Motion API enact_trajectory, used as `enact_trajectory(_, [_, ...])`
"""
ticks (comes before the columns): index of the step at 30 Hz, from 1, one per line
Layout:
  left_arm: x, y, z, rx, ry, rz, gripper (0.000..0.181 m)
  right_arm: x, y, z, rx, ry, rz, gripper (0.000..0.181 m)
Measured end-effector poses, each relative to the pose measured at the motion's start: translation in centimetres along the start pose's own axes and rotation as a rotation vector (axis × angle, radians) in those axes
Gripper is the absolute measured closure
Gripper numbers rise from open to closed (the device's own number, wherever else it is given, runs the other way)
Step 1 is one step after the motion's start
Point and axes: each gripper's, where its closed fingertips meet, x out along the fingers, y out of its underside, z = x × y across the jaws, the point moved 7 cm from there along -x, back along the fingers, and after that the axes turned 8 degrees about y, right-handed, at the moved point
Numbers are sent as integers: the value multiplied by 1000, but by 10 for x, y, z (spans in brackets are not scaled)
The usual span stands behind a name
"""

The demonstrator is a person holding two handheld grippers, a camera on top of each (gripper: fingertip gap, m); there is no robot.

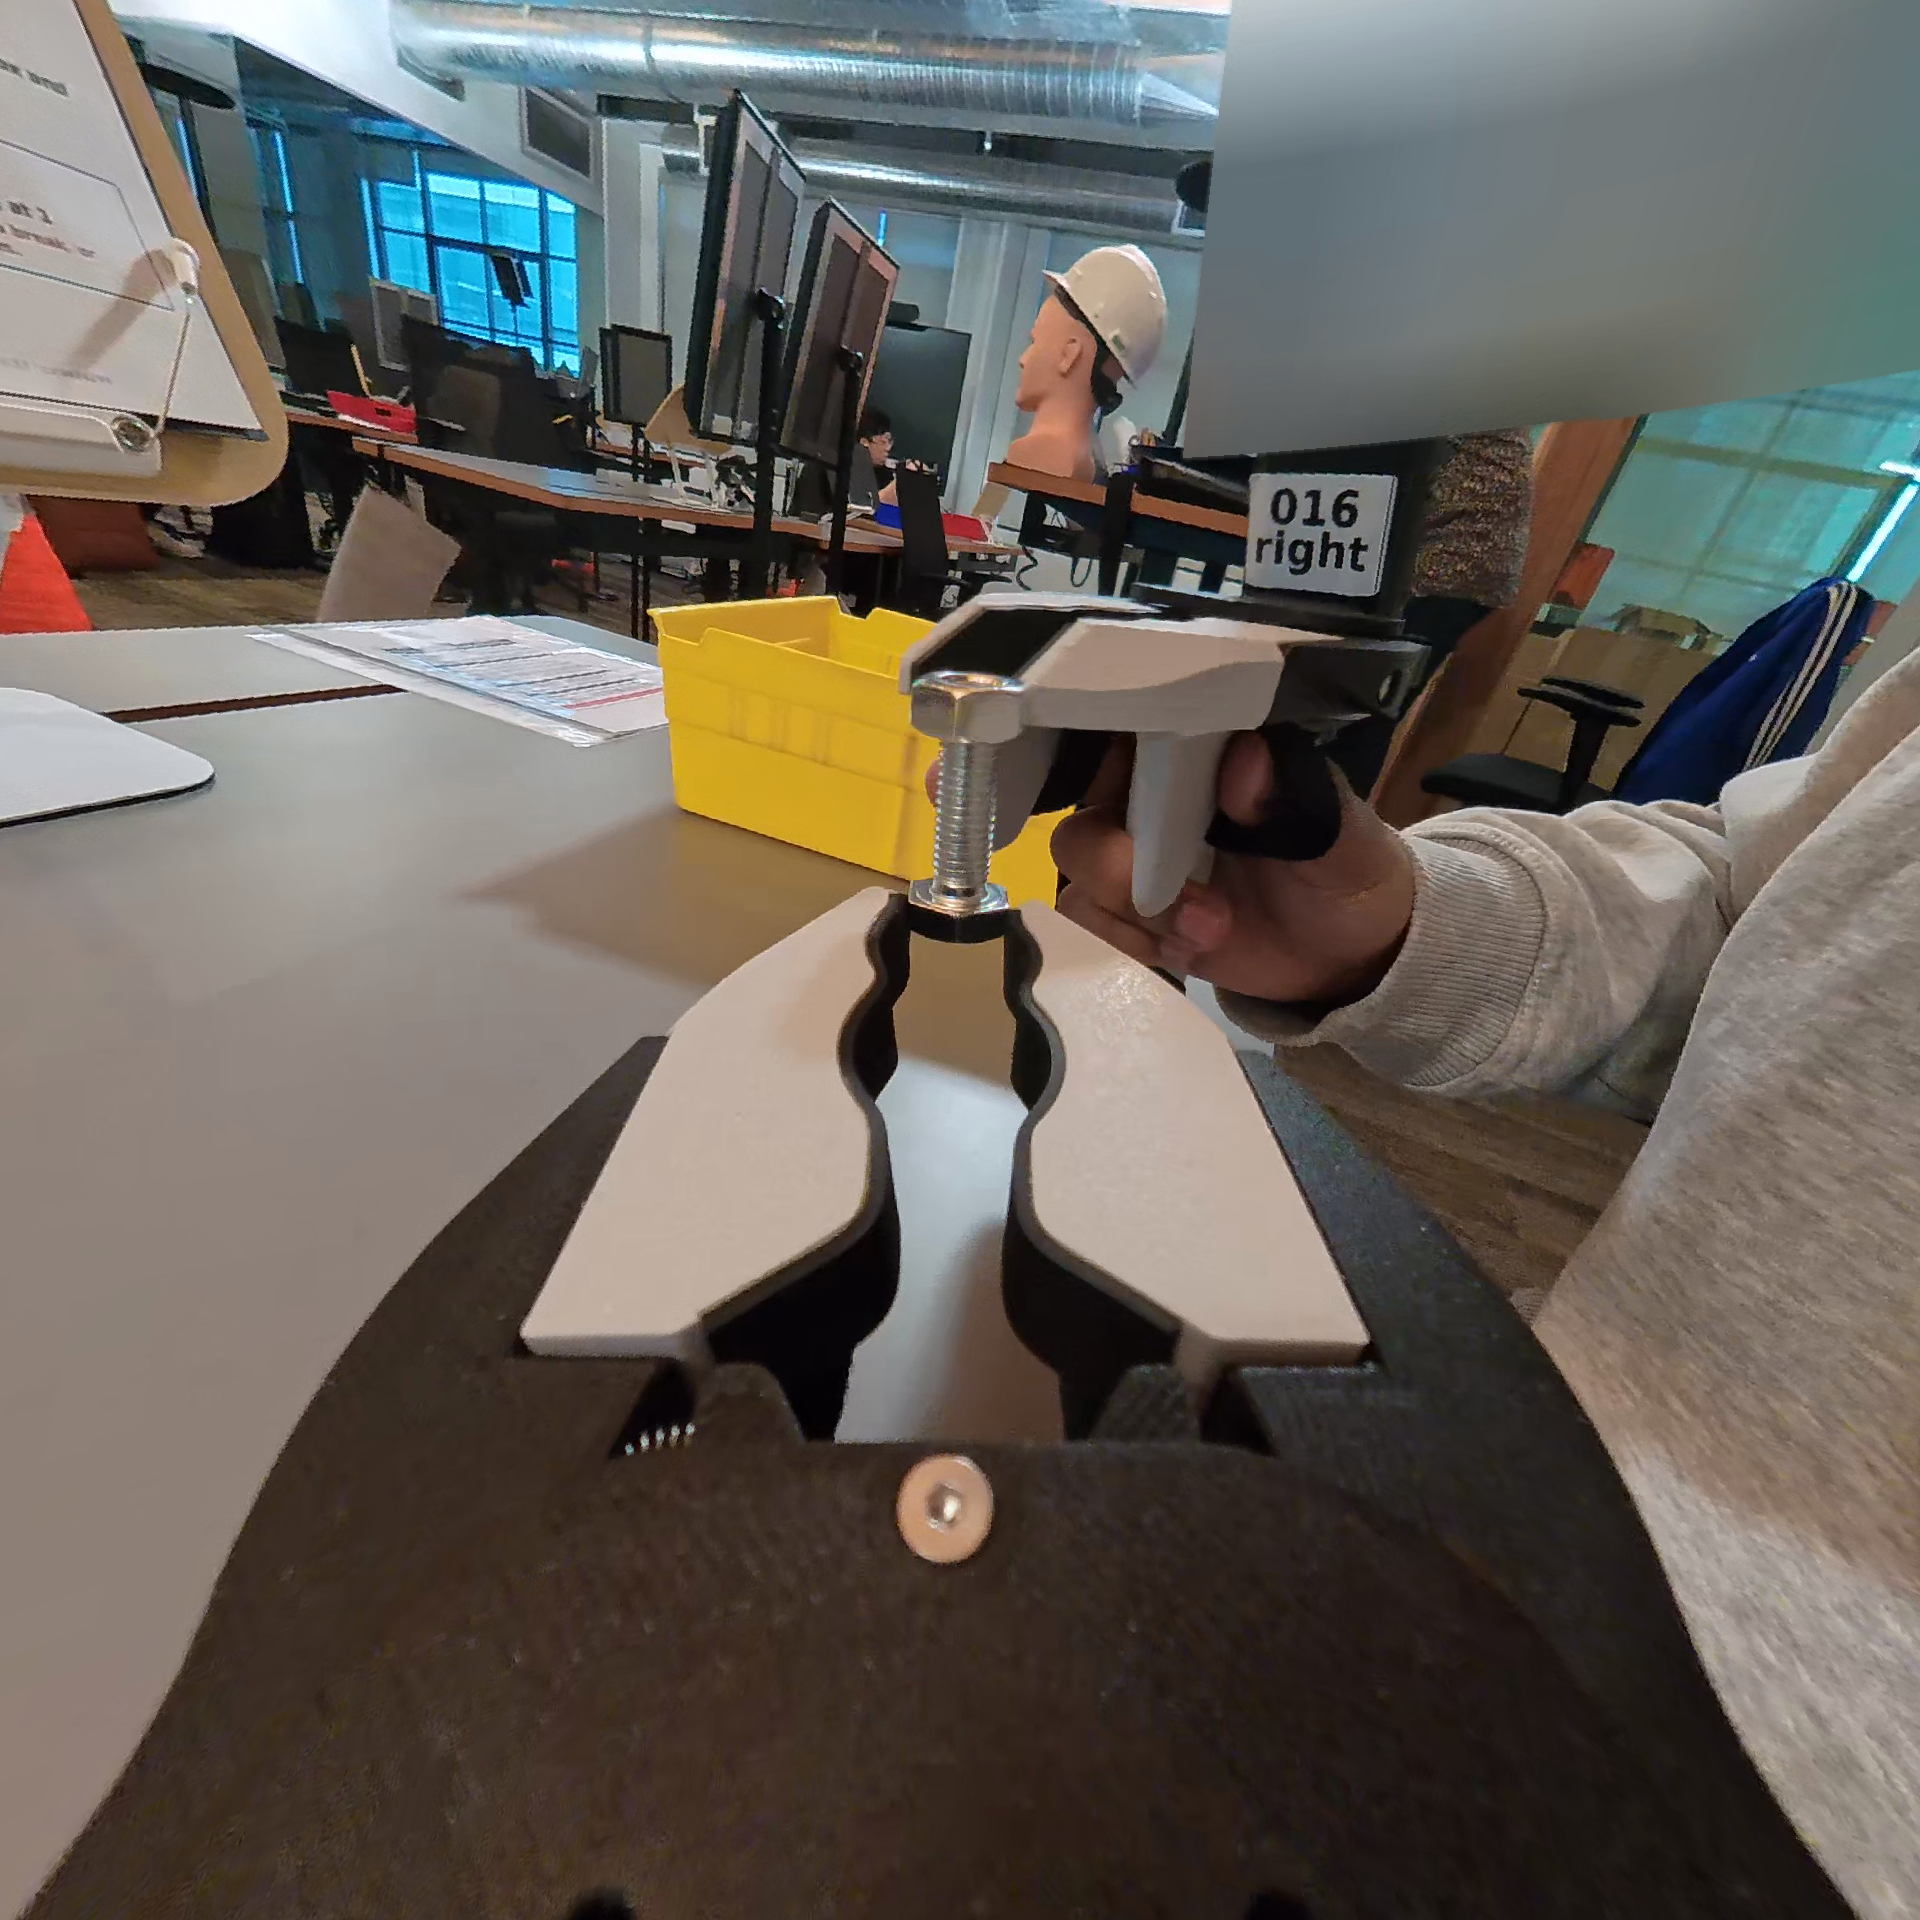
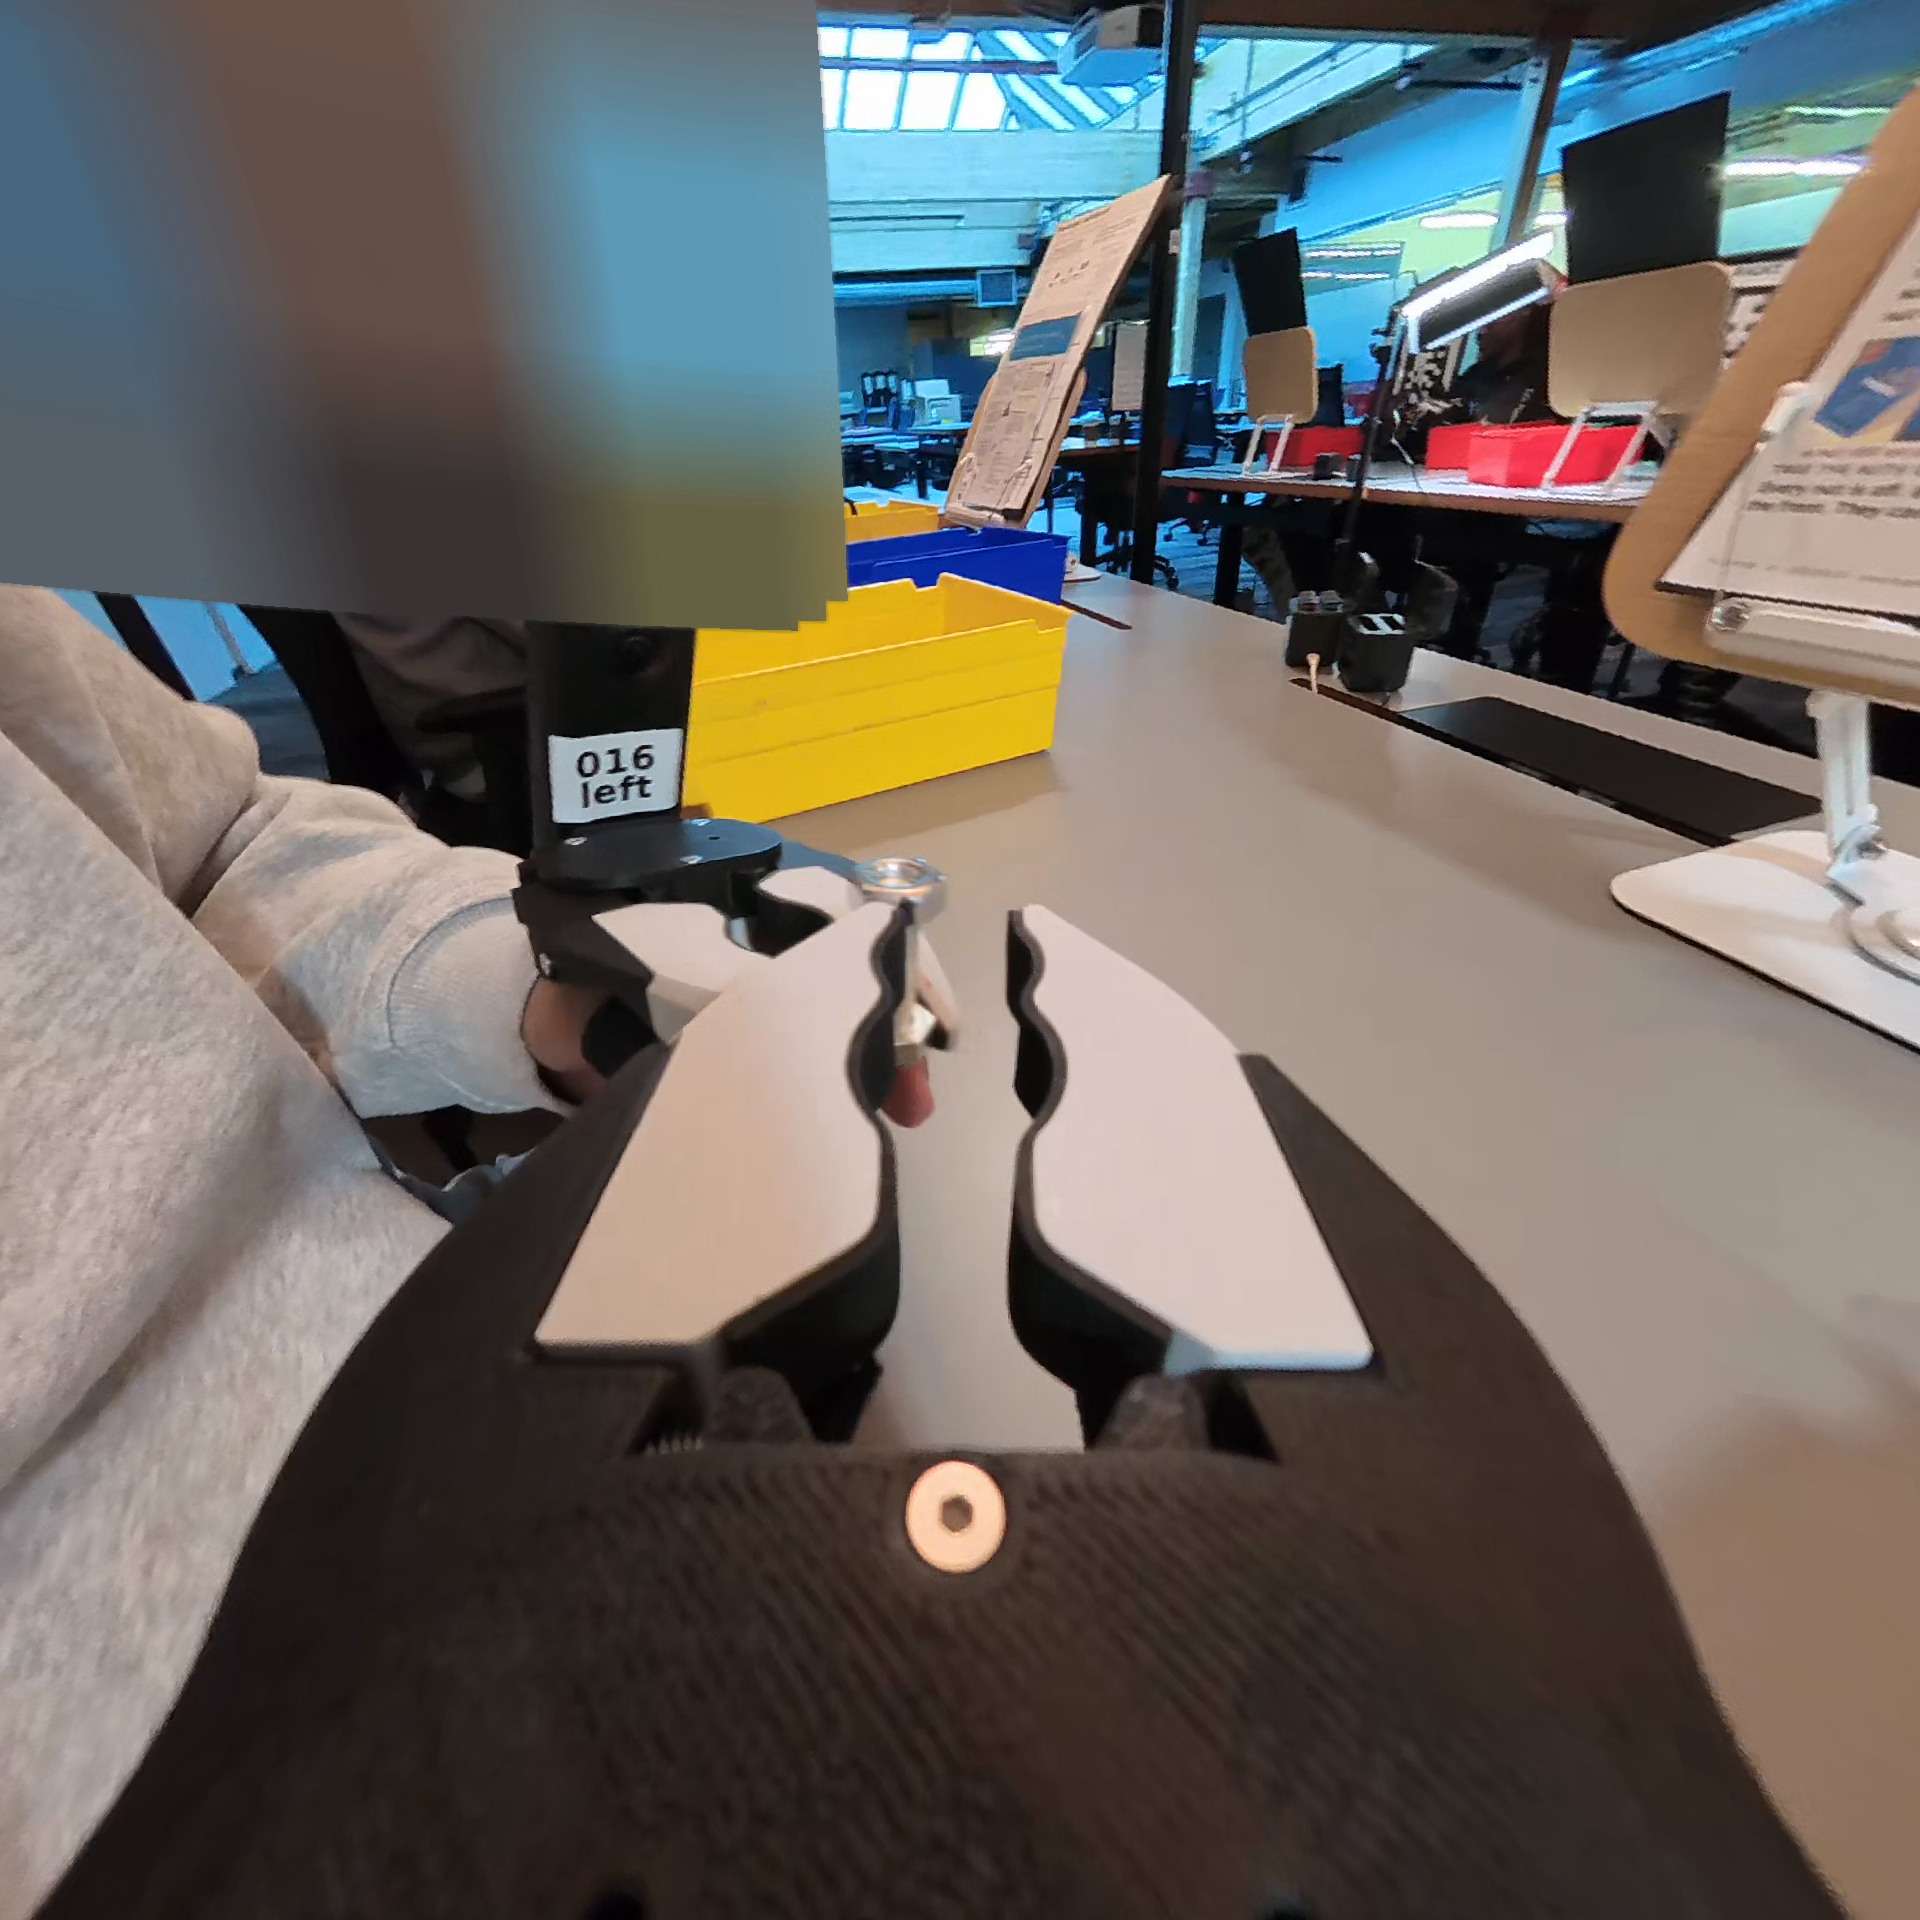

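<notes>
1. Above the grey bench (image 1: 364, 935), at the tips of my left gripper (image 1: 956, 935), stands a silver hex-head threaded bolt (image 1: 964, 810), upright, head on top.
2. My left jaws are clenched around its lower end, where a small silver hex nut (image 1: 956, 896) sits on the thread just above the fingertips.
3. My right gripper (image 2: 954, 925) comes in from the right at head height. Its jaws are released, with a clear gap between them.
4. In the right wrist view the bolt's head lies at the tip of that gripper's left finger. I cannot tell whether the two touch.
5. A bare hand (image 1: 1247, 914) in a light grey knitted sleeve (image 1: 1507, 935) holds the right gripper's trigger.
6. Behind the bolt, a yellow plastic bin (image 1: 769, 727) rests on the bench, near its far edge.
7. A blue plastic bin (image 2: 956, 551) stands just beyond the yellow one.
8. To the left of the yellow bin lies a clear-sleeved printed sheet (image 1: 499, 665), flat on the bench.
9. On the right side of the bench, well apart from the grippers, a wooden board on a white stand (image 2: 1766, 520) carries a page.
</notes>
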Motion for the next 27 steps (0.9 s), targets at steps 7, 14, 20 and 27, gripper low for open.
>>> enact_trajectory(7, [0, 1, -1, 4, 4, 7, 163, 0, -1, 6, -11, -38, -18, 158])
enact_trajectory(14, [2, 2, -4, 30, 10, 23, 163, 3, 0, 11, -34, -36, 5, 158])
enact_trajectory(20, [1, 1, -2, 19, 2, 10, 163, 0, 0, 5, -7, -38, -10, 158])
enact_trajectory(27, [-1, -1, -1, 9, 2, -7, 163, -1, 1, 0, 14, -30, -14, 163])
